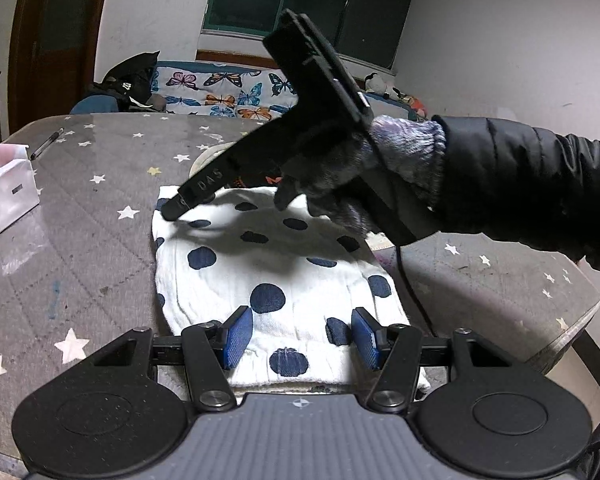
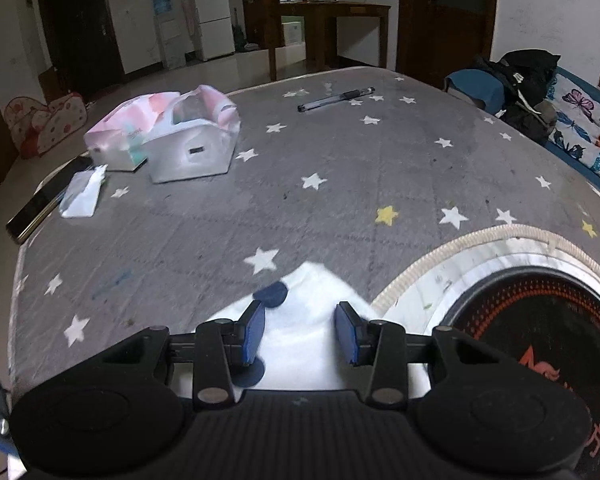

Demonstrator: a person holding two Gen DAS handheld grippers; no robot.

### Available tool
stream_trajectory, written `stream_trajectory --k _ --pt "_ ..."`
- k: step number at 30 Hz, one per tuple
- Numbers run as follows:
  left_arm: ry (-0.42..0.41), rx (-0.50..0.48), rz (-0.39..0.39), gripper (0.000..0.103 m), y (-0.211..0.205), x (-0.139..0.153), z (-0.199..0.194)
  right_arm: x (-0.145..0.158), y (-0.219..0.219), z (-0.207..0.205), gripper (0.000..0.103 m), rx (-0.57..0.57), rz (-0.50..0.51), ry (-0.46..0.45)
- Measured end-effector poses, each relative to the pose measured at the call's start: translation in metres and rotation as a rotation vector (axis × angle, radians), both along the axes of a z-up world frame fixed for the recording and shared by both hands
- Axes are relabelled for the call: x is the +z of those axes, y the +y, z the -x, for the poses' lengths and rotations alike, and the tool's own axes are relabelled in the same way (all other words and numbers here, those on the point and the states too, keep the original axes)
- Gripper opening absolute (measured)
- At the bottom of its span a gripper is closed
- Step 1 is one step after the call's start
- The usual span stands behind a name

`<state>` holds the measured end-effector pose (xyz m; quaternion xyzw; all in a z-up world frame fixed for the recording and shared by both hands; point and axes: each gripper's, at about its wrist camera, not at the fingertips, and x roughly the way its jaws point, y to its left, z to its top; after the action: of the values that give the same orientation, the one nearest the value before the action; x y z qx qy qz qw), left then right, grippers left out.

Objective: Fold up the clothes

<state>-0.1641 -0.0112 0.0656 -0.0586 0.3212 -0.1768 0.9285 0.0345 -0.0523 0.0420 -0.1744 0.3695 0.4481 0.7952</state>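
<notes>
A white garment with dark blue dots (image 1: pixel 260 264) lies folded on the grey star-patterned table (image 1: pixel 80 240). My left gripper (image 1: pixel 300 336) is open, its blue pads (image 1: pixel 236 336) on either side of the garment's near edge. My right gripper (image 1: pixel 172 210), held by a gloved hand, touches down on the garment's far left corner. In the right wrist view that gripper (image 2: pixel 300 332) is open over the white corner (image 2: pixel 312 300), with nothing held between the pads.
A round black cooktop with a white rim (image 2: pixel 540 320) sits just beyond the garment. Tissue packs (image 2: pixel 188 140), a pen (image 2: pixel 336 98) and a phone (image 2: pixel 44 204) lie on the table's left part. A butterfly-print sofa (image 1: pixel 228 92) stands behind.
</notes>
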Motion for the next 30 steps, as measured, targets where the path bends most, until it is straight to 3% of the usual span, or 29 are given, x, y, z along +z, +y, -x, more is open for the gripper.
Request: stream_trajectory --k 5,14,20,30 --pt "-0.01 0.008 0.001 0.059 0.0 0.005 0.002 0.007 0.003 -0.001 0.041 0.004 0.002 -0.031" --pt "-0.064 0.063 0.014 0.06 0.015 0.024 0.001 0.041 -0.05 0.043 0.044 0.061 -0.007 -0.066" --pt "-0.056 0.122 -0.006 0.059 0.018 0.024 -0.013 0.036 -0.082 0.085 0.047 0.106 0.013 -0.05" --pt "0.03 0.165 -0.077 0.058 0.018 0.005 -0.026 0.017 -0.113 0.123 0.05 0.106 0.028 -0.066"
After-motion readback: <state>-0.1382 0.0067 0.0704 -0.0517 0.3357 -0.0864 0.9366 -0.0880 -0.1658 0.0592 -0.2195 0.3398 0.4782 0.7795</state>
